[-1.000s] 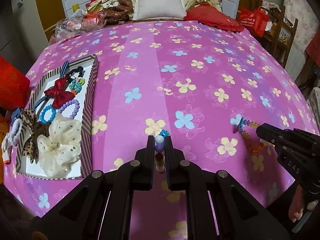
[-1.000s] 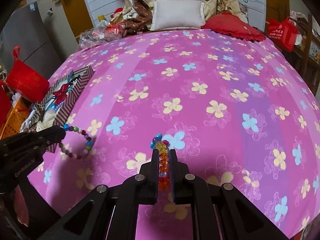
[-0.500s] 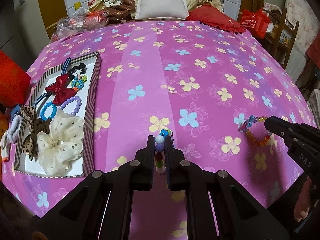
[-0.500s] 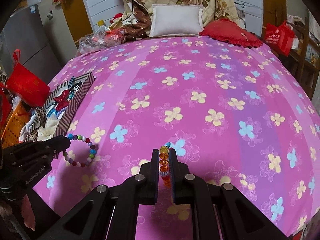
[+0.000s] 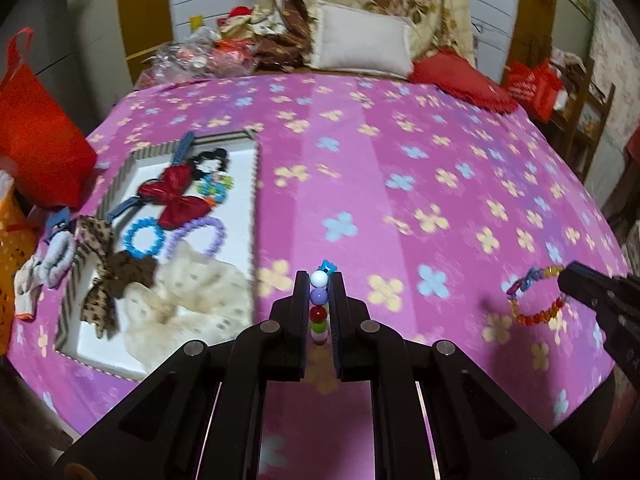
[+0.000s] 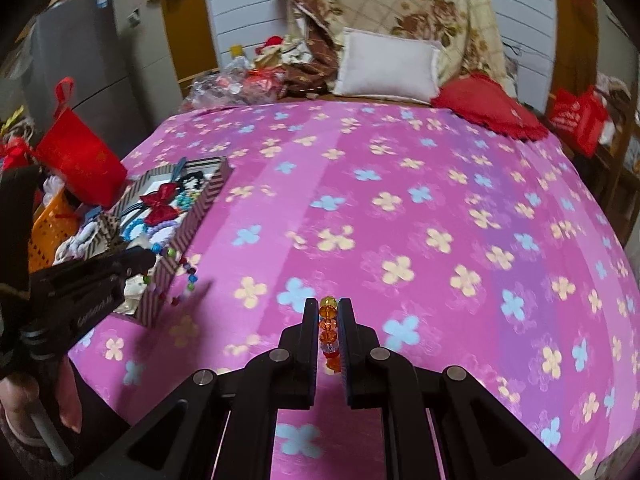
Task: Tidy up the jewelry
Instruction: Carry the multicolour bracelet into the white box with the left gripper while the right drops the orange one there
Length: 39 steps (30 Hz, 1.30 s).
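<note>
Both views are motion-blurred, so the box (image 5: 253, 200) contents at left of frame are soft: one red bow (image 5: 176, 196), one blue ring (image 5: 143, 237), one purple ring (image 5: 196, 234), a cream scrunchie (image 5: 188, 300).

Two bracelets are held above the pink cover (image 5: 400, 184). The left gripper (image 5: 319, 280) pinches the multicolour bracelet (image 5: 319, 304); the right gripper (image 6: 328, 308) pinches the orange bracelet (image 6: 328, 332).

Lettering on the left gripper's side is unreadable.
</note>
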Available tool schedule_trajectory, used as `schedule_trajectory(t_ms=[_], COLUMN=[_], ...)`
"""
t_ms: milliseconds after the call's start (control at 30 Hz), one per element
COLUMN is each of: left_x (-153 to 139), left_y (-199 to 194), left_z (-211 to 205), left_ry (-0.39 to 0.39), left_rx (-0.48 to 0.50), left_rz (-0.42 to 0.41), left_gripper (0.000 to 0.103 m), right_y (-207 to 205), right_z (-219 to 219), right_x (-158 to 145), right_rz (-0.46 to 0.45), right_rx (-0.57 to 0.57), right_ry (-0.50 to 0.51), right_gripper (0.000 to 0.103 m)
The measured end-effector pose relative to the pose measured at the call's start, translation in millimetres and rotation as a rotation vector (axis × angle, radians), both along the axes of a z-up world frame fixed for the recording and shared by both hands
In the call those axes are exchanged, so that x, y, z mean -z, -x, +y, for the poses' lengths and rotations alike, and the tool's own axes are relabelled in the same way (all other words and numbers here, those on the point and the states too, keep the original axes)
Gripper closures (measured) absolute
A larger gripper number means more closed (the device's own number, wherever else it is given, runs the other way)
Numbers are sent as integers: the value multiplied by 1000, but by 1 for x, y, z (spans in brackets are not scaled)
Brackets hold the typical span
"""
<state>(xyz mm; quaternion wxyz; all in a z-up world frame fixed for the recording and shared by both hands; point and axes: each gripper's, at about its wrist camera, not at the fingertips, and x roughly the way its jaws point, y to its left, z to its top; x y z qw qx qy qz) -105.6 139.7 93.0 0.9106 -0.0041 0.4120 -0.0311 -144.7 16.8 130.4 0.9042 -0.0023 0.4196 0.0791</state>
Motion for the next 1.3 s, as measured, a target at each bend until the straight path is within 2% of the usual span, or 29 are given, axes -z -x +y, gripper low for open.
schedule_trajectory(t_ms=[233,367,467,667,800,1000,1133,1233,1300], left_x=[-4,-7,-16,-46,-53,-30,-5,11,19], left_y=[-6,-18,-33,-77,-107,-139,-164,-176,-181], left_z=[36,55,70,105,139,190,227,242,247], left_ry=[4,34,65,75,85,154,272,327,329], left_rx=[-78,-106,-116,-150,-183,-199,-220,-234,-243], left_rz=[-40,-41,-49,-105,-122,-72,-1,31,42], left_gripper=[95,95,95,95,95,95,95,95,95], right_y=[-4,-5,-5,-11,-25,-52,-77,-97,-111], right_z=[42,61,73,93,113,161,201,227,243], right_x=[0,-1,-6,-19,-26,-35,-35,-31,-23], right_rz=[11,7,-2,-14,-12,-34,-45,-38,-21], right_rx=[-82,-129,-157,-205,-243,-333,-394,-431,-446], right_ry=[12,26,25,32,24,30,39,40,47], right_gripper=[95,95,95,95,95,95,95,95,95])
